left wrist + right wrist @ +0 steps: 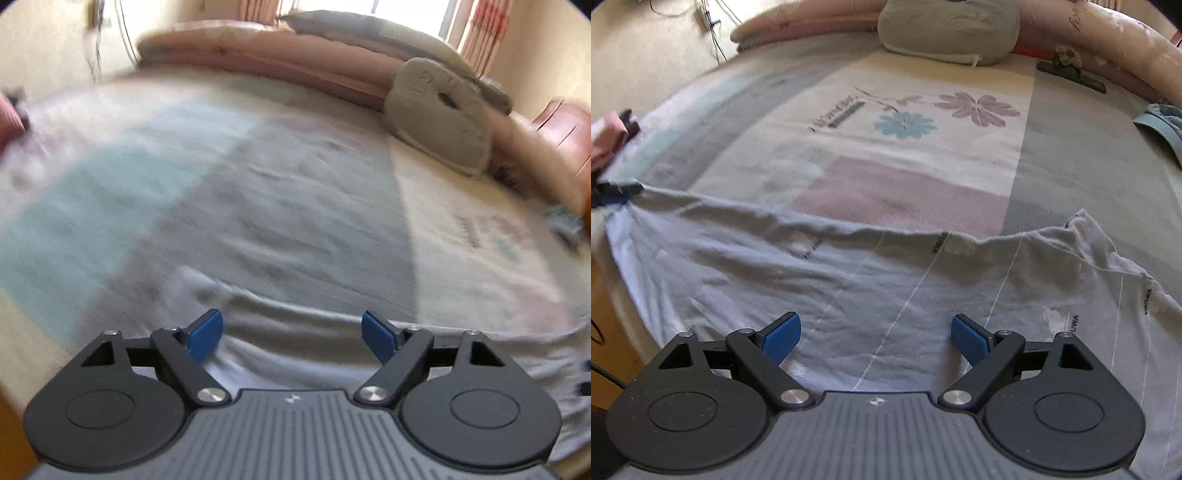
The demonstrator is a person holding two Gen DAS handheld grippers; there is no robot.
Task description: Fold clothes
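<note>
Across the near edge of the bed (1071,155) I see the pale grey T-shirt (849,266) spread nearly flat, its far edge running side to side, one sleeve (1082,236) rucked up at the right. Whether this is a garment laid out for folding or one already doubled over once, I cannot settle from these views.

Risks from this position:
- Thin jersey on a soft patterned bedsheet (916,122) — a pinch taken too deep would likely gather the sheet along with the shirt.
- The rucked sleeve could carry its creases into any fold made over it.
- The left wrist view is motion-blurred, so I judge placement on that side unreliable.

Finger state: my right gripper (875,336) hovers over the shirt body with its blue pads (781,338) spread wide, holding nothing. My left gripper (293,336) is likewise wide apart and empty, its pads (205,336) above a wrinkled shirt edge (258,306); contact with the cloth cannot be confirmed.
</note>
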